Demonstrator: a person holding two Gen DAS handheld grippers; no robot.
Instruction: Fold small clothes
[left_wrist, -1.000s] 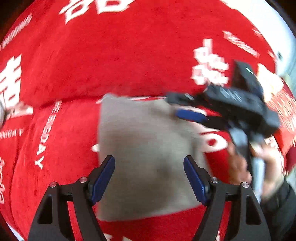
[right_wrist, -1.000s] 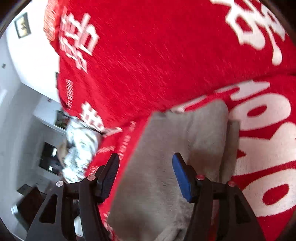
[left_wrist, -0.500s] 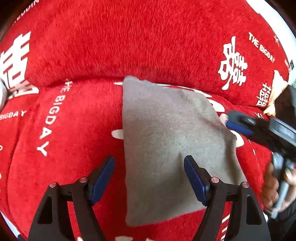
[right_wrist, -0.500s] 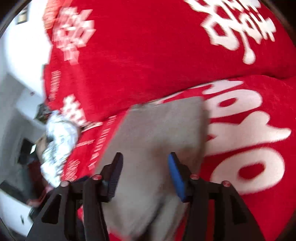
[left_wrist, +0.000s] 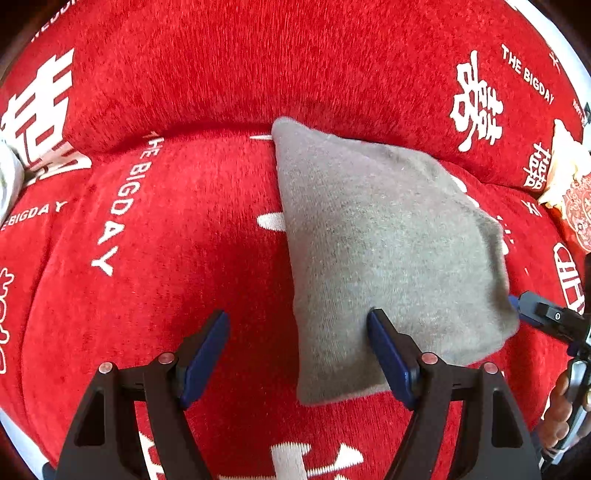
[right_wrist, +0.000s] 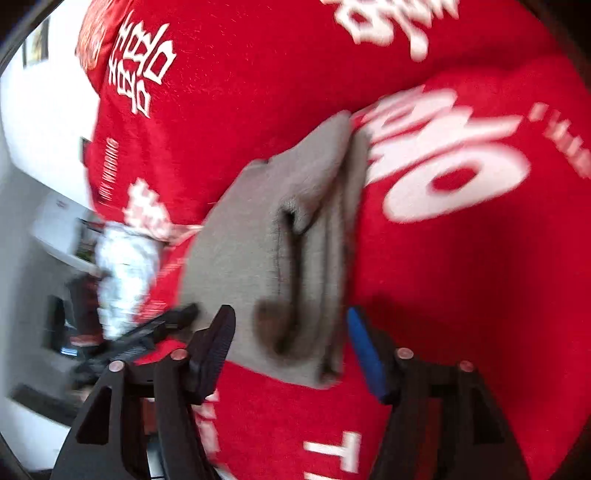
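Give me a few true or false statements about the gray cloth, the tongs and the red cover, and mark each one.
1. The gray cloth lies folded on the red cover. True.
2. The left tongs are clamped on the cloth. False: they are open, and only one finger overlaps it.
3. The cover carries white lettering. True.
4. The right tongs hold the cloth up off the cover. False: their jaws are opening, and the cloth lies on the cover.

One folded grey garment (left_wrist: 388, 251), one red cover (left_wrist: 166, 240), two hand-held grippers.
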